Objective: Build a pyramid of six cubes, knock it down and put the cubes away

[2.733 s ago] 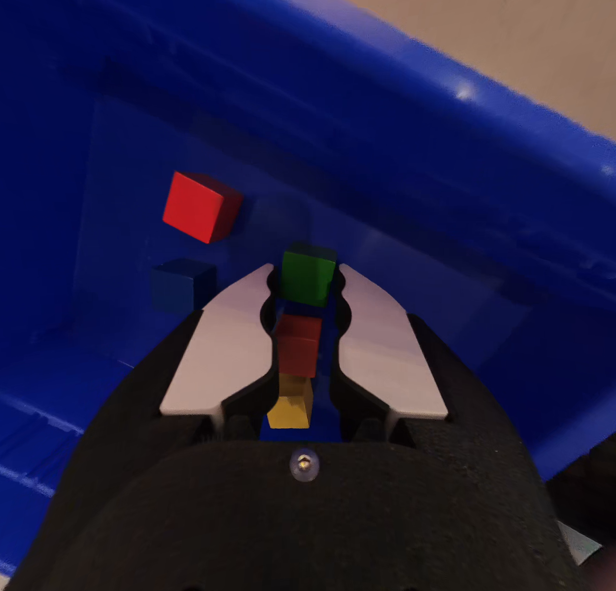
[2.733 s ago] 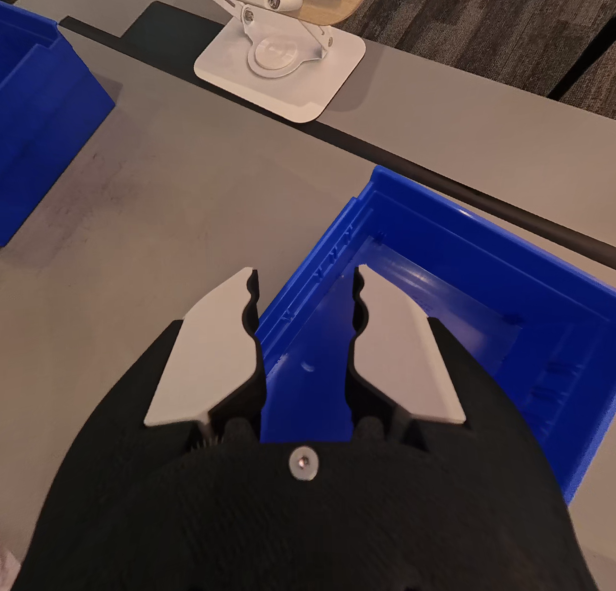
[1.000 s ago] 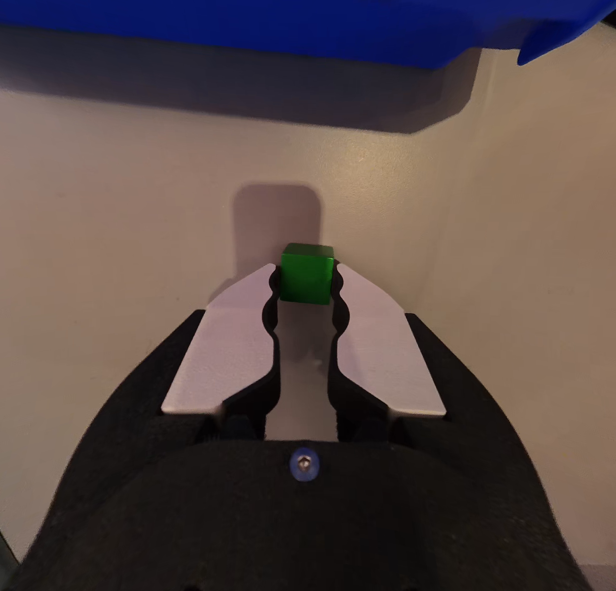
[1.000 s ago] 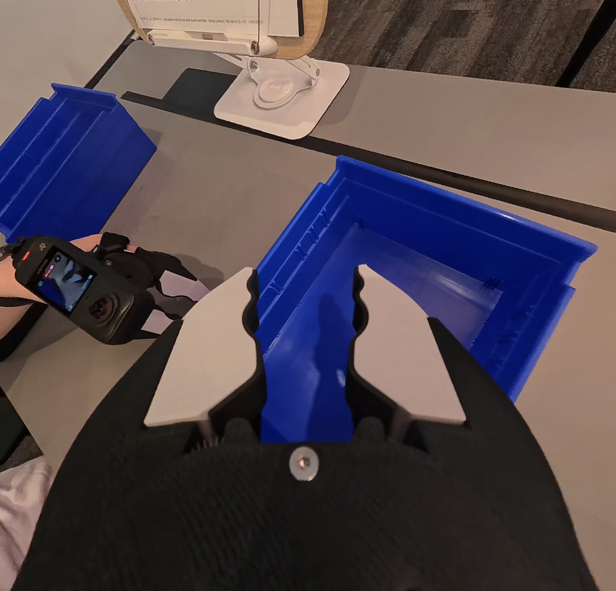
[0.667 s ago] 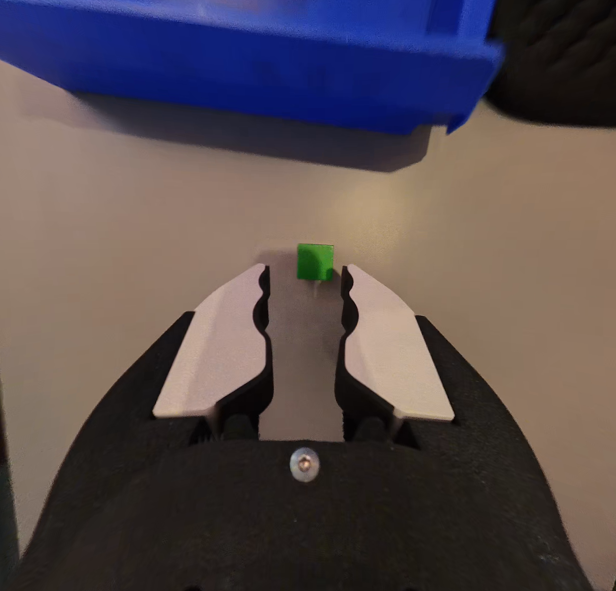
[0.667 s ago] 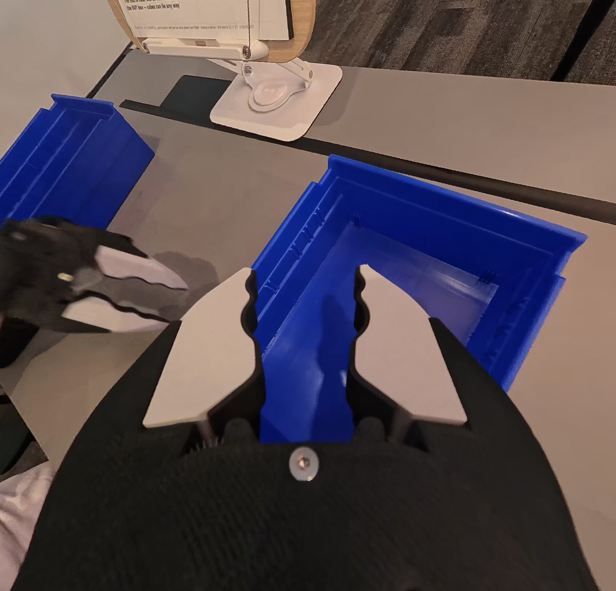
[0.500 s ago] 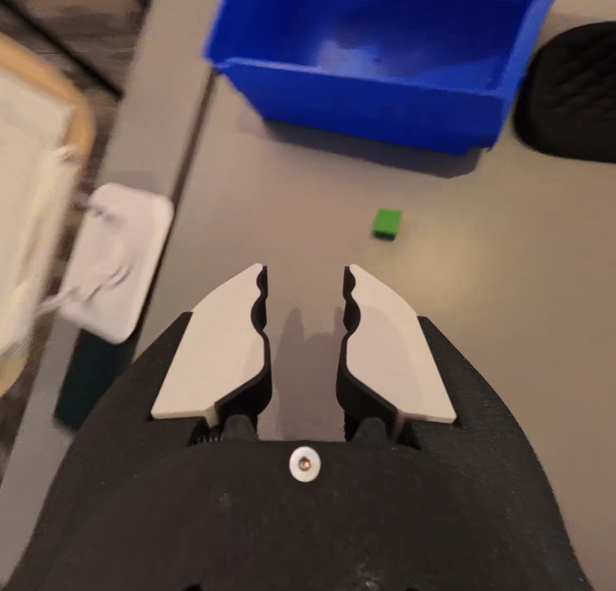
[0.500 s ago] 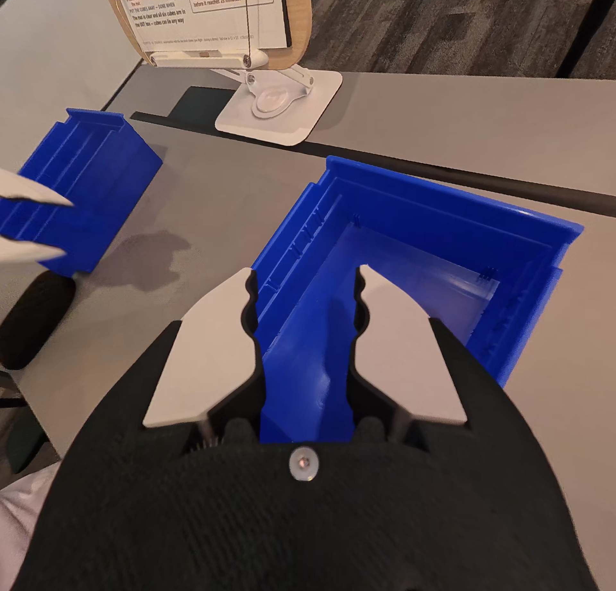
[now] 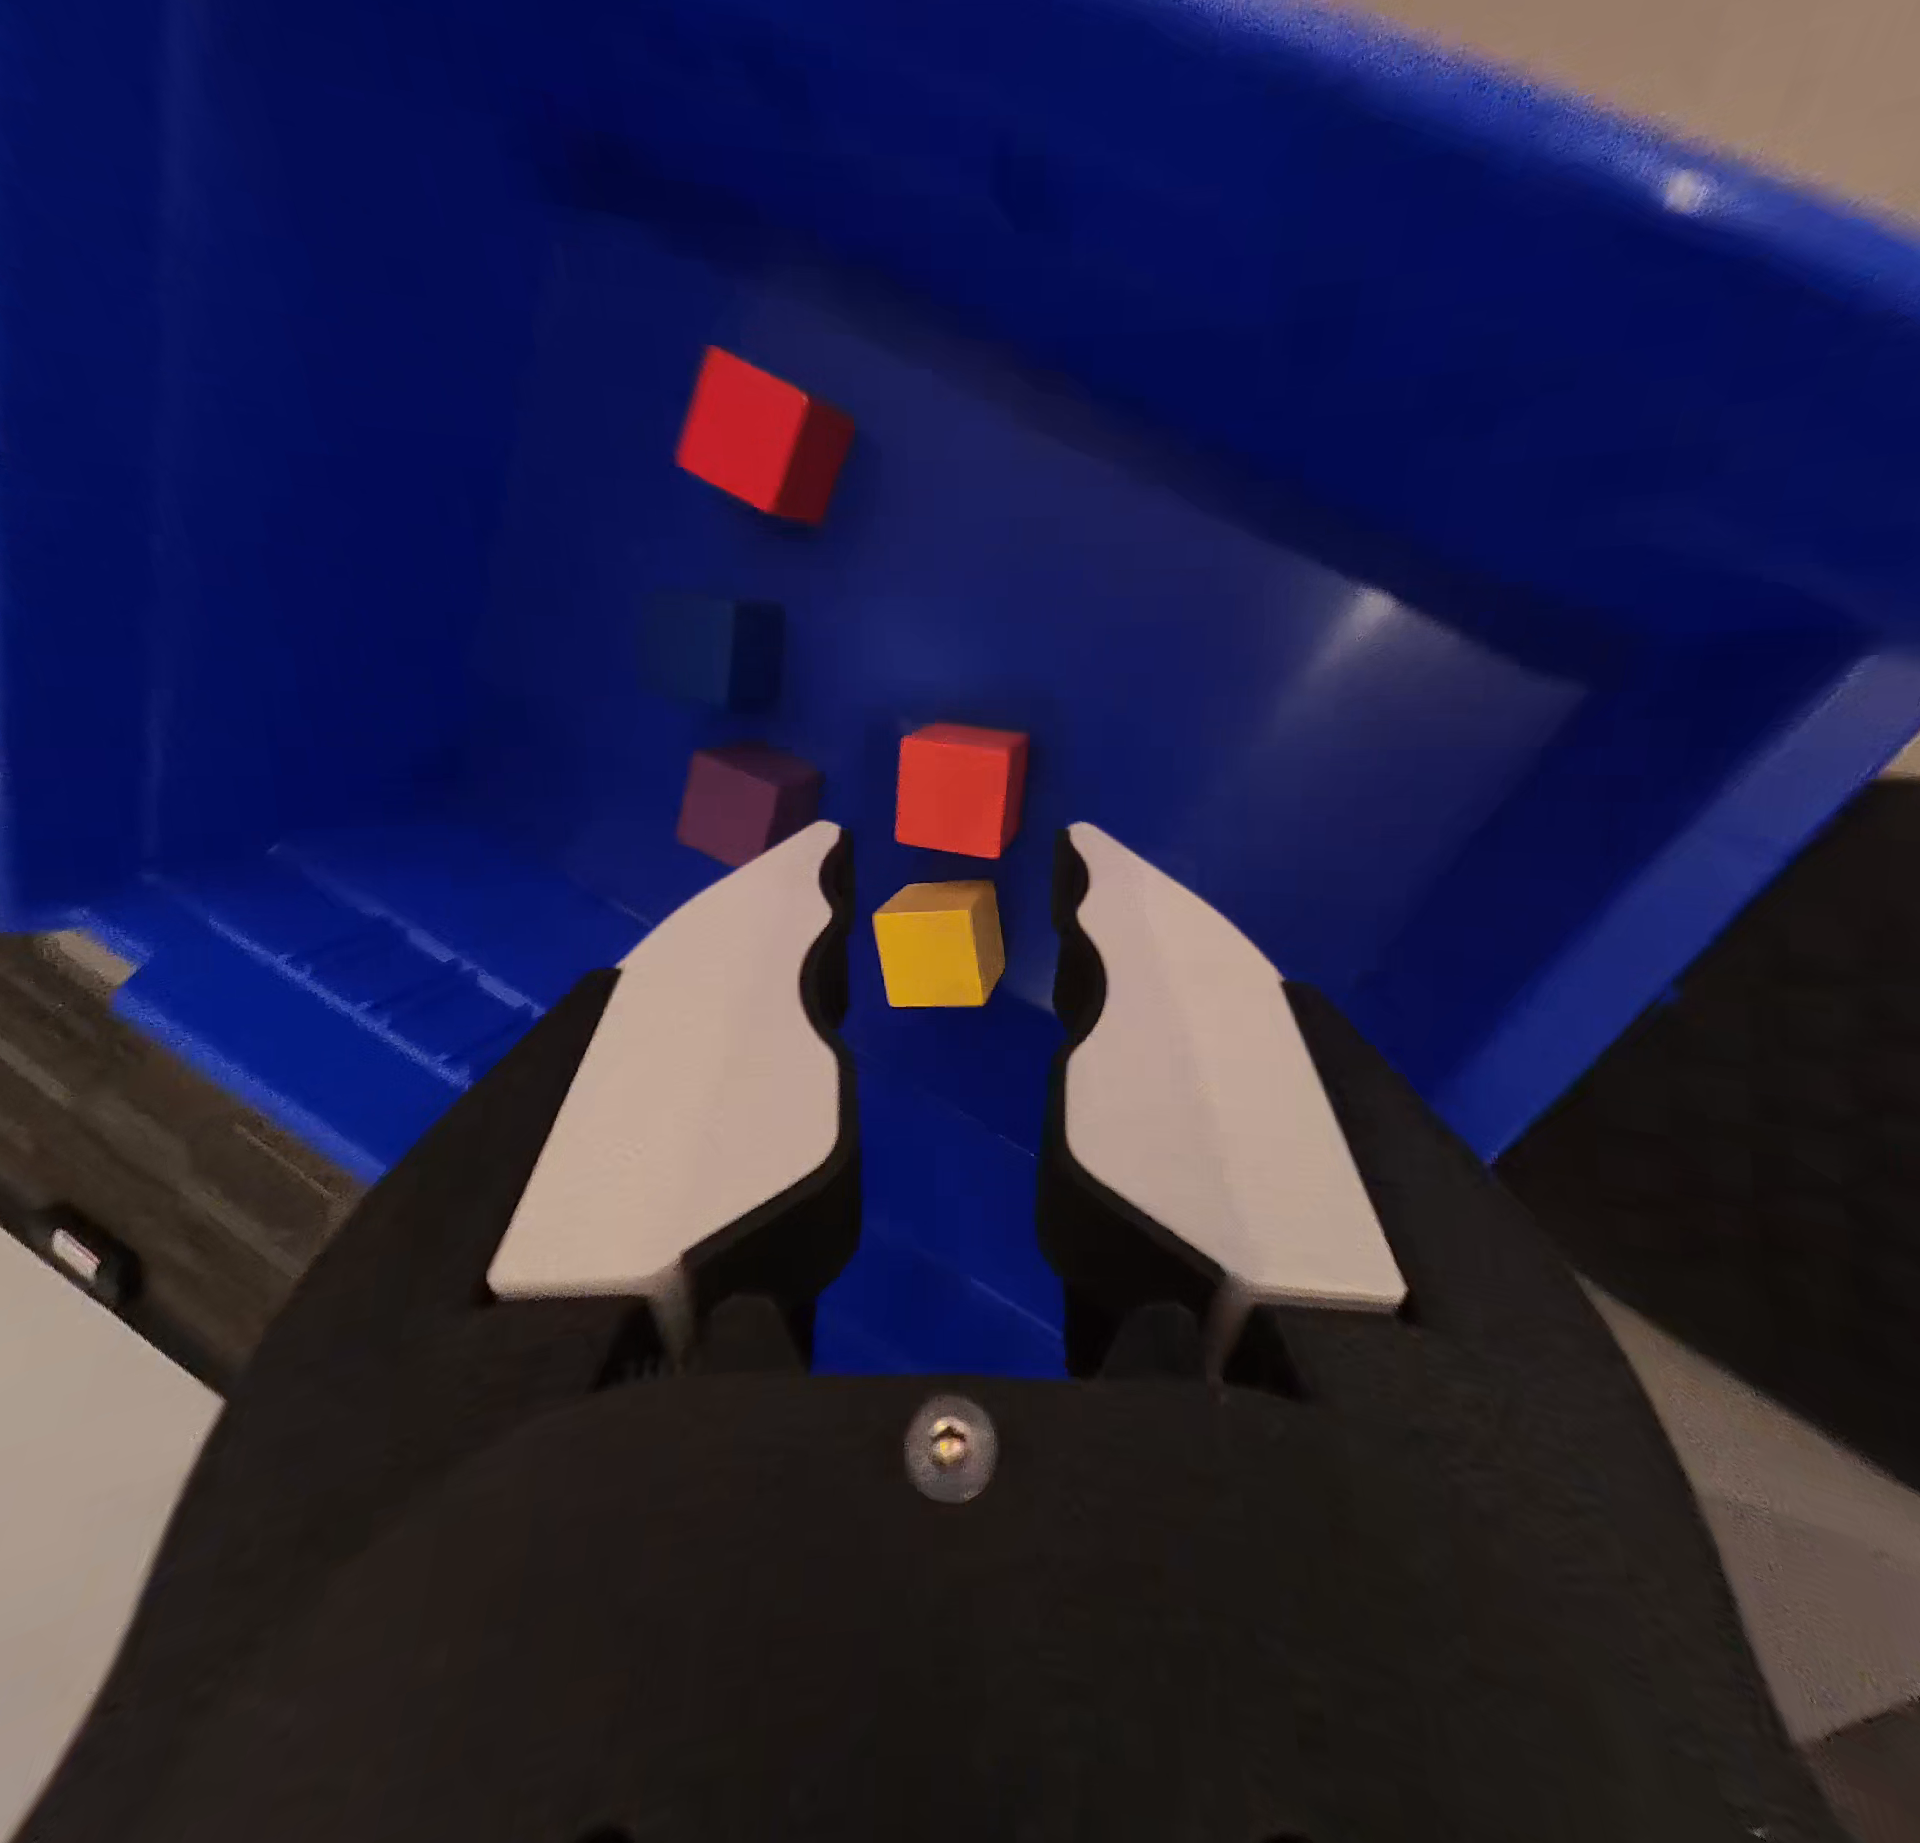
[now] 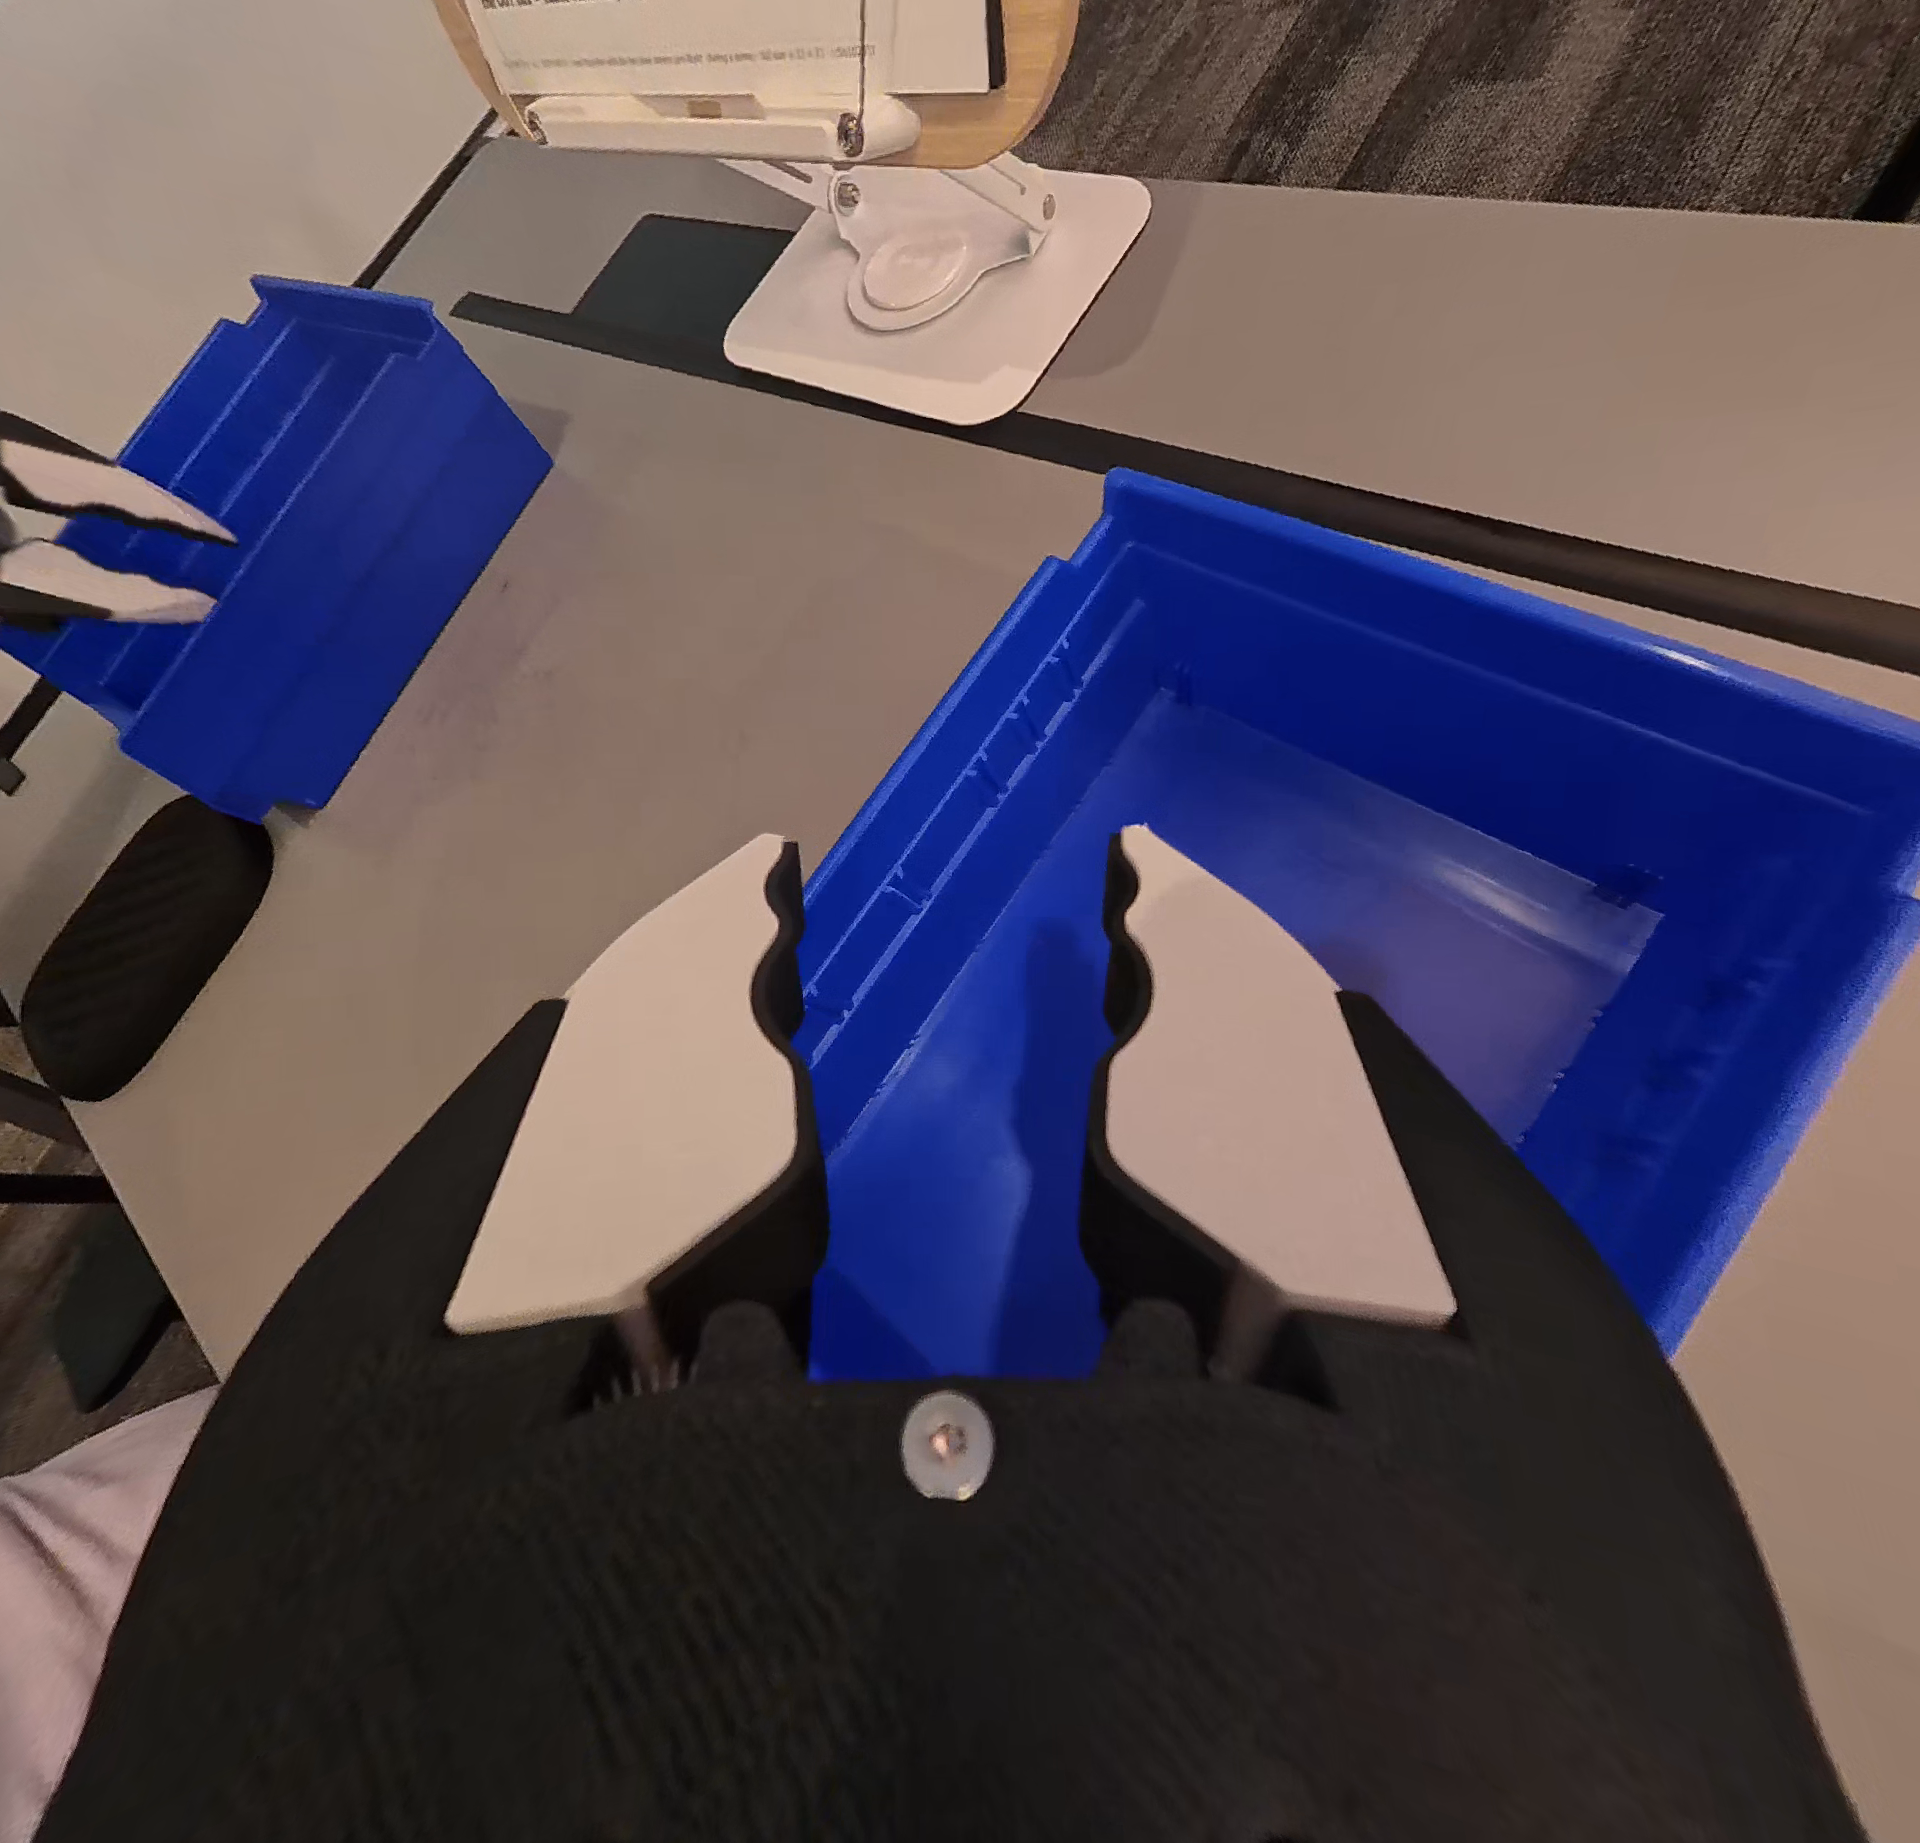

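Note:
In the left wrist view my left gripper is open and empty, looking down into a blue bin. On the bin's floor lie a red cube, a dark blue cube, a purple cube, an orange-red cube and a yellow cube. The yellow cube shows between the fingers, below them. My right gripper is open and empty above a second blue bin, which holds nothing. The first bin and the left gripper show at the far left there. No green cube shows.
A sign board on a white stand is at the back of the grey table. A black rounded object lies by the table's left edge. A black seam runs behind the right bin. The left gripper's tips are roughly 60 centimetres from the right gripper's. It is some 25 centimetres from my right tips to the black seam.
The left gripper let go of the green cube on the table, drew back, then swung over the bin with the cubes. The right gripper stayed open over its bin and barely shifted.

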Tool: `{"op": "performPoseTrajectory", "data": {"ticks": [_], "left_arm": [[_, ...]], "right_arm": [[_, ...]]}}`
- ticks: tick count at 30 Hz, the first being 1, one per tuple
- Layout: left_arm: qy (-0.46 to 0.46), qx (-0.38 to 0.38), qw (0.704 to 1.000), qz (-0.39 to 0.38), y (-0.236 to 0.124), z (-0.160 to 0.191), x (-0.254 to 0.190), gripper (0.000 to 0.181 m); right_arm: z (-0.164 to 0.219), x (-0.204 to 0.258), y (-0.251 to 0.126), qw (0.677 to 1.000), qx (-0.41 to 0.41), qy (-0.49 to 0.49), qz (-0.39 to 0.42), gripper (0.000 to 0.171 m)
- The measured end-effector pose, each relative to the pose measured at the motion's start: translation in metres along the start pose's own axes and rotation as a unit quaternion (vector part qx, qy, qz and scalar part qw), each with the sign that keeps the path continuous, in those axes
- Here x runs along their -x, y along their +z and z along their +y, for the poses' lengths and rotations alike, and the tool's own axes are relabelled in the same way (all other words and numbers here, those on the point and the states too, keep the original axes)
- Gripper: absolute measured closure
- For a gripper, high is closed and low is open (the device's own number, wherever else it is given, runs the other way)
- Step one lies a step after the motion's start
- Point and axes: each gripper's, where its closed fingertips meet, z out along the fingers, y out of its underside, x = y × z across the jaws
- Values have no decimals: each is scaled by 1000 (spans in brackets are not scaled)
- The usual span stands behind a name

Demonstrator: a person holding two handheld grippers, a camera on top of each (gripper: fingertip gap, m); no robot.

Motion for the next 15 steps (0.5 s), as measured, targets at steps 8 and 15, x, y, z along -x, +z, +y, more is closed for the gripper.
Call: {"op": "performPoseTrajectory", "data": {"ticks": [8, 15], "left_arm": [[21, 35, 998, 41, 37, 12, -4, 144], [22, 48, 998, 40, 47, 17, -1, 154]], "right_arm": [[8, -8, 8, 1000, 20, 10, 10, 113], [13, -8, 13, 999, 30, 8, 7, 114]]}}
